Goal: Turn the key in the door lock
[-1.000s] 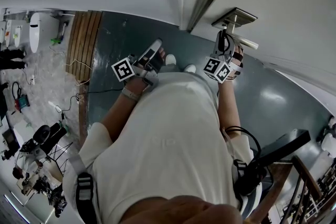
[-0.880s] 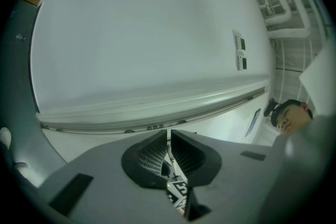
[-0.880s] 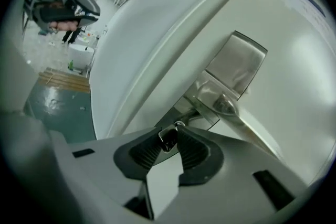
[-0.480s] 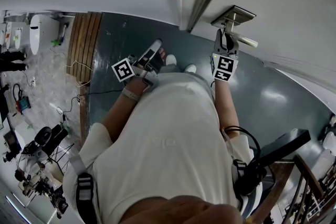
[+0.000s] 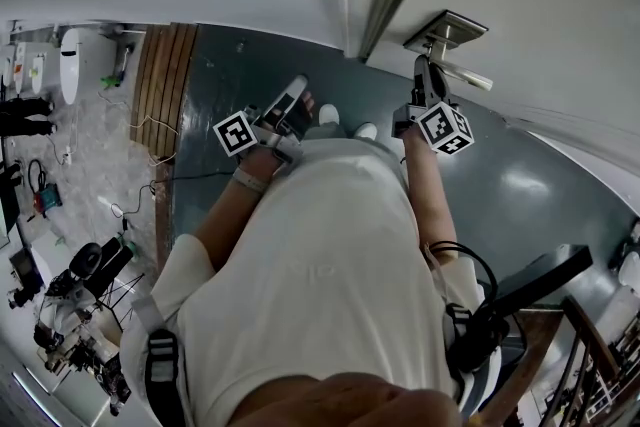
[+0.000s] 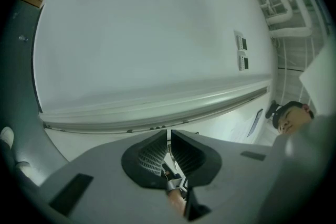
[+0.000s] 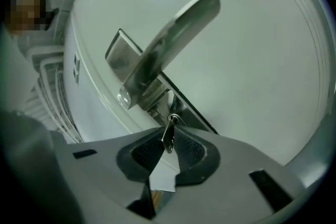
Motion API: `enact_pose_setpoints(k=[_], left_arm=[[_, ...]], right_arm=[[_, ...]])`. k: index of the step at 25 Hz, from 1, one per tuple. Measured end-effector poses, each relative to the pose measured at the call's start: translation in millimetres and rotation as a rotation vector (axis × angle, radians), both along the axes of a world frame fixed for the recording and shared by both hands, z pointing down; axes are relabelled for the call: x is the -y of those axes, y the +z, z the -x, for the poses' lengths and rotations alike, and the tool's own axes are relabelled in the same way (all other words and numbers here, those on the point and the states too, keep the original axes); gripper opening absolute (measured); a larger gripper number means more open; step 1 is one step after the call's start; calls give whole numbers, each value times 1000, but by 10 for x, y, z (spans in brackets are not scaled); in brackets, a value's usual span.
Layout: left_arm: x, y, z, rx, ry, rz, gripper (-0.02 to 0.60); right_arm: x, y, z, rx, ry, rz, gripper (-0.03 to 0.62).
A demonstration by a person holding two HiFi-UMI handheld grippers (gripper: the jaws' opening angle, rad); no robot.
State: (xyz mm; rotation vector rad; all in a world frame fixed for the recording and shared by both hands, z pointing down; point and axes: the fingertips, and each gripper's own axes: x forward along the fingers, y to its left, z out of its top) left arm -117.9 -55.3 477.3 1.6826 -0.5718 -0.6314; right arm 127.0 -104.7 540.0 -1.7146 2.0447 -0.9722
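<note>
The person in the loose white shirt (image 5: 320, 285) stands square to the door with both arms forward. The left gripper (image 5: 298, 85) points at the pale wall beside the door frame, and its ribbed dark pads are pressed together on nothing. I'd say it is parked there to leave the working hand room.

The right gripper (image 5: 422, 67) is up at the lock. Its jaws have just been closing, and the thin, flat metal key (image 7: 168, 139) sits pinched edge-on between the dimpled pads. The key's far end is at the lock, just under the lever handle (image 7: 173, 39). Holding it by the bow gives leverage for the twist, I judge.

The handle is a smooth, brushed-metal bar on a rectangular backplate (image 7: 116, 52). Behind it the door (image 7: 252, 60) is plain, matte and pale.
</note>
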Motion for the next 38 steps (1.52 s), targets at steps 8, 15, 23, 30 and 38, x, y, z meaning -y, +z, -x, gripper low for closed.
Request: enact_pose_setpoints(k=[8, 15, 23, 30, 38], left_arm=[[14, 27, -3, 3, 3, 6, 11], [23, 30, -14, -3, 3, 13, 11], [15, 29, -26, -8, 1, 20, 11], [17, 27, -34, -11, -2, 22, 11], [32, 44, -34, -19, -5, 27, 11]], right_arm=[[-43, 77, 6, 581, 62, 57, 67], [-39, 130, -17, 1079, 110, 22, 38], [-33, 146, -14, 1177, 102, -10, 38], [-17, 148, 2, 1177, 90, -4, 38], [-74, 29, 39, 951, -4, -2, 52]])
